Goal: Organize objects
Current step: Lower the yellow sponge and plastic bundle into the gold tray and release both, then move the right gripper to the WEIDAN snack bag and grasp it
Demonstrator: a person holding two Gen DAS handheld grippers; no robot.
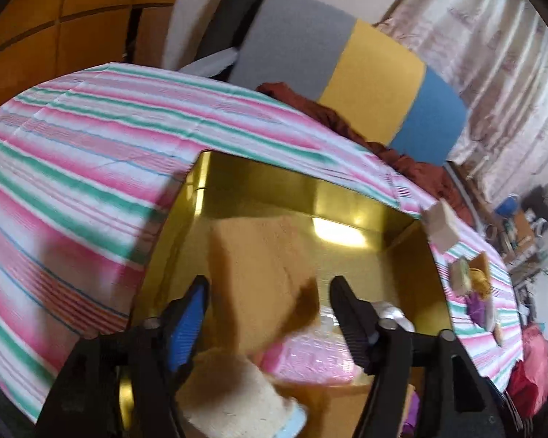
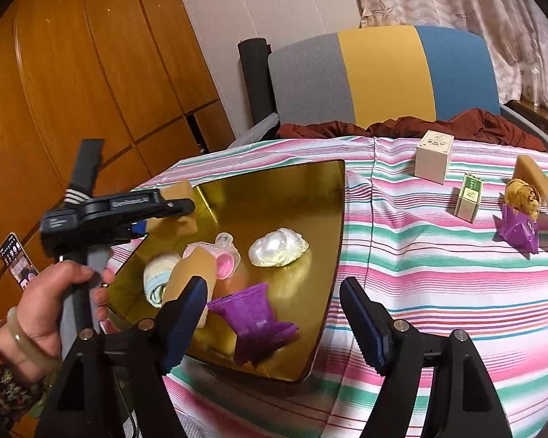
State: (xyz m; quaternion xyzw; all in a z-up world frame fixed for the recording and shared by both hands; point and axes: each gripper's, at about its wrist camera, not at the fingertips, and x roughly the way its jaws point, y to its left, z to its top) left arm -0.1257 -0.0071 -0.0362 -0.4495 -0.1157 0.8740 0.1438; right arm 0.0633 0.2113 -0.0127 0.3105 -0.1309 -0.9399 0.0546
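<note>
A gold tray lies on the striped cloth. My left gripper hangs open over it, and a blurred tan sponge block sits between and beyond its fingers without touching the pads. Under it are a pink piece and a white-and-blue roll. In the right wrist view the tray holds the roll, a tan piece, the pink piece, a pearly white wad and a purple cup. My right gripper is open over the tray's near edge, holding nothing.
On the cloth to the right stand a white box, a green box and a purple wrapper with a yellow lump. A striped chair is behind the table. A person's hand holds the left gripper's handle.
</note>
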